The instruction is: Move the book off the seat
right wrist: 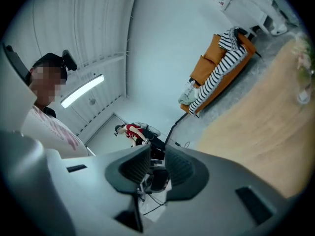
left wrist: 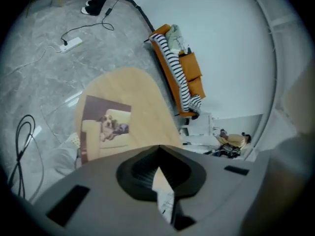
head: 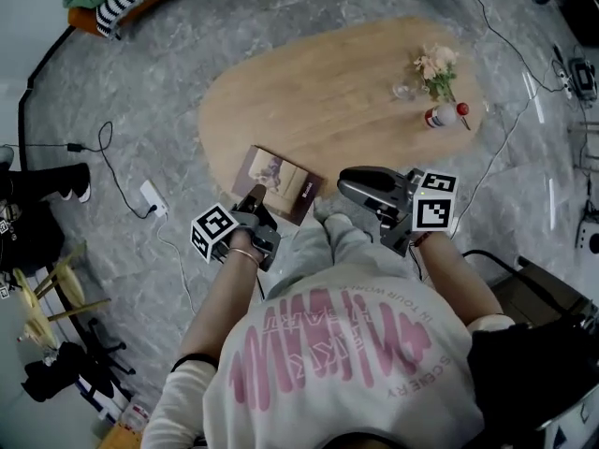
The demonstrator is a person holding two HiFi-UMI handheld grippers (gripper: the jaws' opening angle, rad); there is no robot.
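Evidently the move looks done: the book (head: 278, 181) lies at the near edge of the bench (head: 346, 92), the left tool (left wrist: 158, 156) shut on nothing, the right tool (right wrist: 157, 166) narrowly parted and empty, leaving only withdrawal.

Shows the right gripper (right wrist: 157, 165) with jaws slightly apart on nothing, facing an orange sofa (right wrist: 212, 62) past a wooden table (right wrist: 261, 127).

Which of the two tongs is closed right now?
The left tongs: their tips touch, with nothing held between them. The right tongs show a clear, empty gap between the pads.
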